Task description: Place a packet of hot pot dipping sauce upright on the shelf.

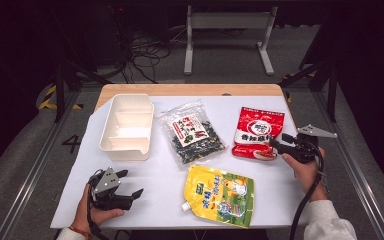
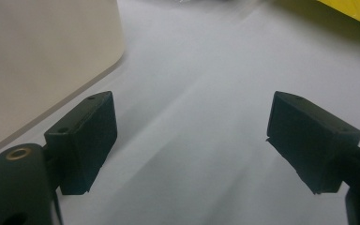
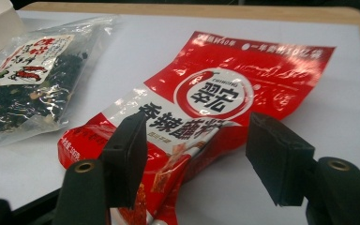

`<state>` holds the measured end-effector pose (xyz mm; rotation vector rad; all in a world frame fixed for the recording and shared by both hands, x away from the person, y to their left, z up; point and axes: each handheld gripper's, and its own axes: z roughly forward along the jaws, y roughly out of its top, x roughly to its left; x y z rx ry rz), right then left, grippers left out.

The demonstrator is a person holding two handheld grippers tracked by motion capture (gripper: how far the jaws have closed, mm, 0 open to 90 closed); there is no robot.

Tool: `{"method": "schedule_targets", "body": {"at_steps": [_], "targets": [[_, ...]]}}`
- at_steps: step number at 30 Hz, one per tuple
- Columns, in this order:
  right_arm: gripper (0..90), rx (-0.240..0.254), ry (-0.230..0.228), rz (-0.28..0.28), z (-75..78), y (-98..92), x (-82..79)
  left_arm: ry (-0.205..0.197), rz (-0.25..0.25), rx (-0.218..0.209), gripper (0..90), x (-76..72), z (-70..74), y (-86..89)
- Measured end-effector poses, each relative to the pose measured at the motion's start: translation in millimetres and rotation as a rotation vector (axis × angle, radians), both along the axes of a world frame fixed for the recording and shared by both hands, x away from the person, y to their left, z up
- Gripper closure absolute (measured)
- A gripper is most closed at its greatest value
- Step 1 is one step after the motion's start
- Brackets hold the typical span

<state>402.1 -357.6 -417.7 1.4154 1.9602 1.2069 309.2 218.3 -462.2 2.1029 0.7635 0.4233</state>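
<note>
right claw (image 3: pixel 194 159) open, jaws astride near corner of red pouch (image 3: pixel 225 101), no grip | pouch flat on counter (image 1: pixel 145 172), right side | left claw (image 2: pixel 190 140) open, near-left, beside white tray (image 1: pixel 126 125)

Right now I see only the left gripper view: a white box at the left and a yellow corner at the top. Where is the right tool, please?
Observer: The right tool is at the near end of a red packet, with its jaws open on either side of that end.
Operator: Is there something between the white box and this packet?
Observer: Yes, a clear bag of dark dried food lies flat between them.
Operator: And what is the yellow thing?
Observer: A yellow pouch with a small spout, lying flat near the front edge.
Operator: Is the box full?
Observer: No, the white box looks empty, with dividers inside.
</note>
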Motion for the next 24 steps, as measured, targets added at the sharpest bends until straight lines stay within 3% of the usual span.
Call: {"method": "schedule_targets", "body": {"at_steps": [2,5,8,10,15,18,24], "targets": [[36.9,-0.014,0.036,-0.005,-7.7,3.6,5.7,0.0,0.0,0.003,17.0,-0.7,-0.3,0.7],[36.0,-0.029,0.054,-0.012,-11.6,5.3,7.7,0.001,0.004,0.001,17.0,-1.3,-0.6,1.9],[33.7,-0.01,0.092,-0.014,-20.1,5.9,11.2,-0.003,0.0,-0.003,17.1,-1.9,-0.3,1.6],[34.0,0.03,0.116,0.001,-25.2,6.3,13.0,0.001,-0.004,-0.001,17.1,-1.7,-0.6,0.8],[36.1,0.081,0.15,0.011,-29.5,4.2,15.2,0.005,-0.008,0.006,17.1,0.5,-1.1,-1.1],[49.0,0.135,0.177,0.055,-32.7,0.9,17.1,0.005,-0.006,0.009,17.2,1.5,-1.1,-1.2],[66.6,0.1,0.168,0.096,-28.1,5.0,13.8,0.014,-0.015,0.01,17.6,1.0,-1.4,-2.5]]}}
